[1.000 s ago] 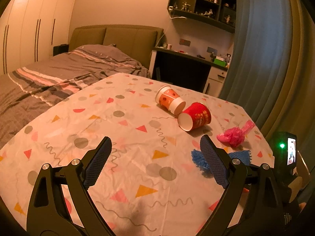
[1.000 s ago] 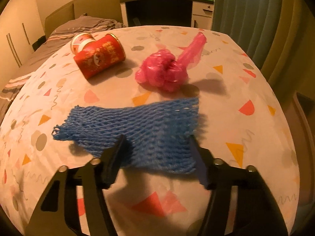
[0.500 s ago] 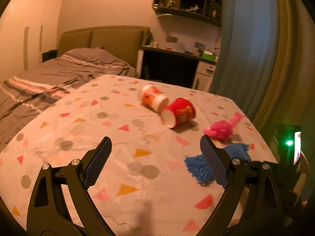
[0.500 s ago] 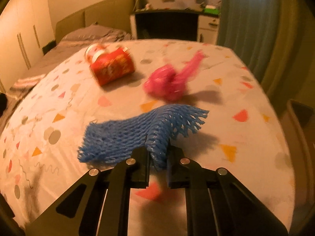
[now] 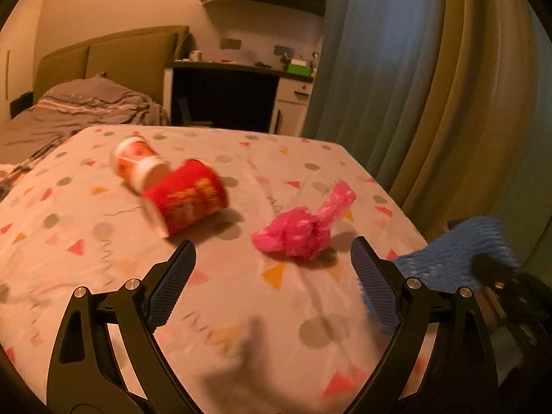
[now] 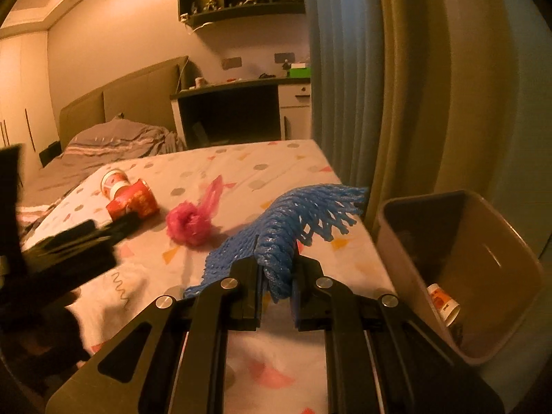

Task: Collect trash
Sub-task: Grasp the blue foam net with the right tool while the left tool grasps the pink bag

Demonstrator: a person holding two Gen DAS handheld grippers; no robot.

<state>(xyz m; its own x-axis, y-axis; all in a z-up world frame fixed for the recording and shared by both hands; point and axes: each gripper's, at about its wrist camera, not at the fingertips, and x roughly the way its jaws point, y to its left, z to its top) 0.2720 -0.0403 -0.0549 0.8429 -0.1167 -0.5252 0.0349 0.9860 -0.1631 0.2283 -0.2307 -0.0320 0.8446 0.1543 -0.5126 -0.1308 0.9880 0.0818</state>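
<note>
A blue foam net [image 6: 276,241] is pinched in the right claw [image 6: 276,276] beside a bin [image 6: 500,241] already holding one cup [image 6: 443,305]; two cups [image 5: 172,189] and a pink bag [image 5: 296,231] are left on the bench [image 5: 241,293] before the open, empty left claw [image 5: 272,283]

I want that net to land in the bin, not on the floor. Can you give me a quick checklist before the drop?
1. Right gripper pinches the blue foam net: ok, jaws closed on its bunched middle.
2. Net clear of the table: cannot tell, its near end may still drag.
3. Trash bin open and beside the table: ok.
4. Room in the bin: ok, only a paper cup and some dark scraps show.
5. Left gripper free for the pink plastic bag: ok, open and empty.
</note>
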